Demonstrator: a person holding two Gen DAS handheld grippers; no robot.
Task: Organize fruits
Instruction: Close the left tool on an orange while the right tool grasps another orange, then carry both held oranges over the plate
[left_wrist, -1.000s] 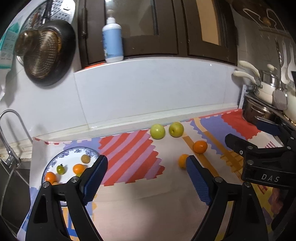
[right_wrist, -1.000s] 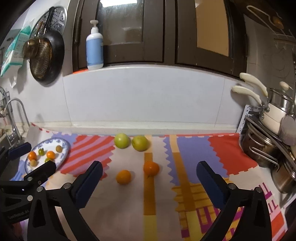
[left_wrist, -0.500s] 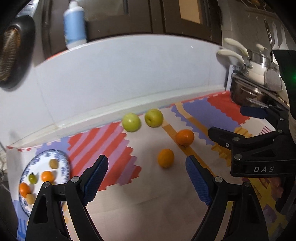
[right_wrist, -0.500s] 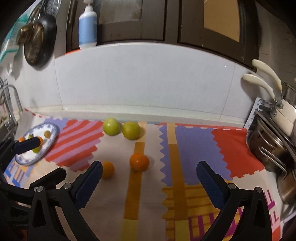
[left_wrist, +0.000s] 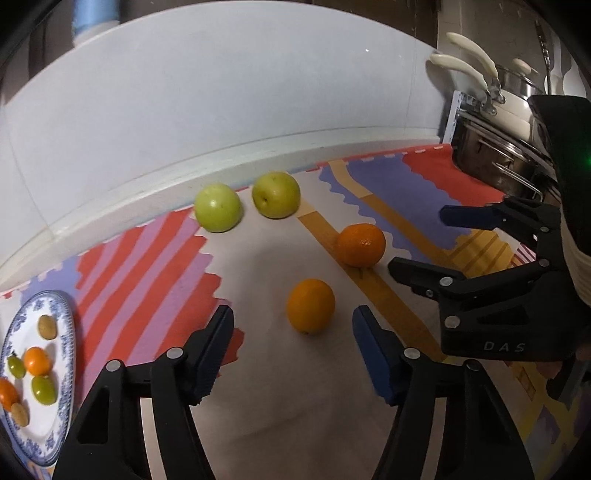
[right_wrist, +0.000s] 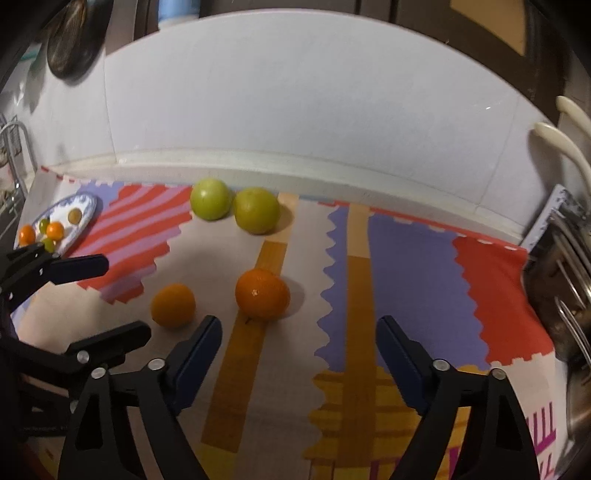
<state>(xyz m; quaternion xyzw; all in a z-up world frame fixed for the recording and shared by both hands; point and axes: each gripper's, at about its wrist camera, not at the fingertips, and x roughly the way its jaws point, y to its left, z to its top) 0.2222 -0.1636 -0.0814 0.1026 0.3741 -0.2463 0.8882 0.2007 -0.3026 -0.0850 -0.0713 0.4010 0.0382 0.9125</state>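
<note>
Two oranges and two green apples lie loose on a colourful mat. In the left wrist view my left gripper (left_wrist: 293, 326) is open, with the paler orange (left_wrist: 311, 305) just ahead between its fingertips. The darker orange (left_wrist: 361, 245) lies beyond, and the green apples (left_wrist: 218, 208) (left_wrist: 276, 194) sit near the wall. In the right wrist view my right gripper (right_wrist: 299, 338) is open and empty, just short of the darker orange (right_wrist: 262, 293). The paler orange (right_wrist: 173, 305) lies to its left. A blue-rimmed plate (left_wrist: 66, 325) at far left holds several small fruits.
Stacked steel pots with white handles (left_wrist: 506, 110) stand at the right edge of the counter. A white tiled backsplash (right_wrist: 295, 110) runs behind the mat. A tap (right_wrist: 14, 147) and a sink are at the far left. The other gripper shows in each view.
Both grippers have moved forward and down toward the oranges. The left now has the paler orange at its fingertips. The right has closed in on the darker orange. Both stay open.
</note>
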